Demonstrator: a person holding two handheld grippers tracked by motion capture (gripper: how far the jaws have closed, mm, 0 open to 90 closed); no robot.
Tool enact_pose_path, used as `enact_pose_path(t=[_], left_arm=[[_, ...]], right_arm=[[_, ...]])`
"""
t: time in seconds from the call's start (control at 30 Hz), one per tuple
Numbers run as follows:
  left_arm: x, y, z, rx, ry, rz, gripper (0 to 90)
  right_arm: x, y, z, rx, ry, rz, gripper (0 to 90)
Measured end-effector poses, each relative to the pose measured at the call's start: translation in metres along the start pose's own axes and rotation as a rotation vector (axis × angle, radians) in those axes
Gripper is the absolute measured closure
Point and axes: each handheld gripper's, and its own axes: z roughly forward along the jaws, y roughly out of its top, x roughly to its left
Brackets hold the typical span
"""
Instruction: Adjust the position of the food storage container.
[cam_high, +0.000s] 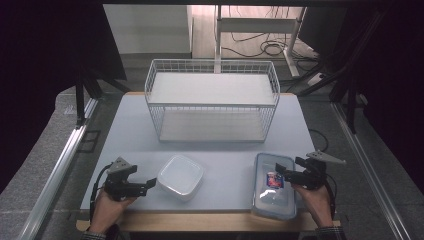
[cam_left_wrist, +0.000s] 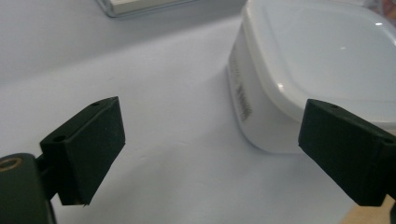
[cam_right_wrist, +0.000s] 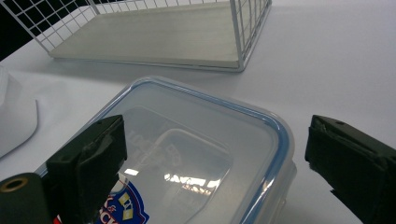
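On the counter (cam_high: 130, 130), near its front edge, your left gripper (cam_high: 152, 183) stands open just beside the white square container (cam_high: 180, 176); your right gripper (cam_high: 278, 172) stands open over the clear lidded box (cam_high: 274, 197), the wire basket (cam_high: 212, 100) behind.

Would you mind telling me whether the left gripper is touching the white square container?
Apart. In the left gripper view, bare table shows between the left gripper jaws and the white container.
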Motion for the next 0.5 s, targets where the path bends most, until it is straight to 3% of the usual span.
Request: enact_pose_path(t=[0.13, 0.17, 0.2, 0.23, 0.3, 0.4, 0.43, 0.47, 0.5], left_arm=[[-0.002, 0.006, -0.003, 0.034, -0.018, 0.009, 16.0], [-0.004, 0.008, -0.005, 0.028, -0.023, 0.019, 27.1], [-0.008, 0.012, -0.009, 0.015, -0.066, 0.03, 30.1], [-0.008, 0.012, -0.009, 0.015, -0.066, 0.03, 31.7], [-0.022, 0.022, -0.017, -0.056, -0.133, 0.072, 41.3], [-0.042, 0.032, -0.018, -0.081, -0.165, 0.127, 57.9], [-0.048, 0.035, -0.017, -0.085, -0.194, 0.136, 62.5], [-0.048, 0.035, -0.017, -0.085, -0.194, 0.136, 69.0], [-0.059, 0.041, -0.012, -0.091, -0.241, 0.153, 74.0]], right_arm=[[0.001, 0.0, 0.0, -0.006, 0.001, -0.007, 7.1], [0.001, 0.0, 0.0, -0.009, 0.005, -0.013, 8.0], [0.002, 0.0, 0.0, -0.012, 0.008, -0.017, 8.4], [0.002, 0.0, 0.0, -0.012, 0.008, -0.017, 8.4], [0.002, 0.001, -0.001, -0.015, 0.007, -0.02, 9.2], [0.004, 0.0, -0.001, -0.018, -0.006, -0.024, 9.8], [0.004, 0.0, -0.002, -0.02, -0.01, -0.026, 9.9], [0.005, 0.0, -0.002, -0.021, -0.01, -0.027, 9.9], [0.006, 0.001, -0.002, -0.026, -0.015, -0.034, 10.0]])
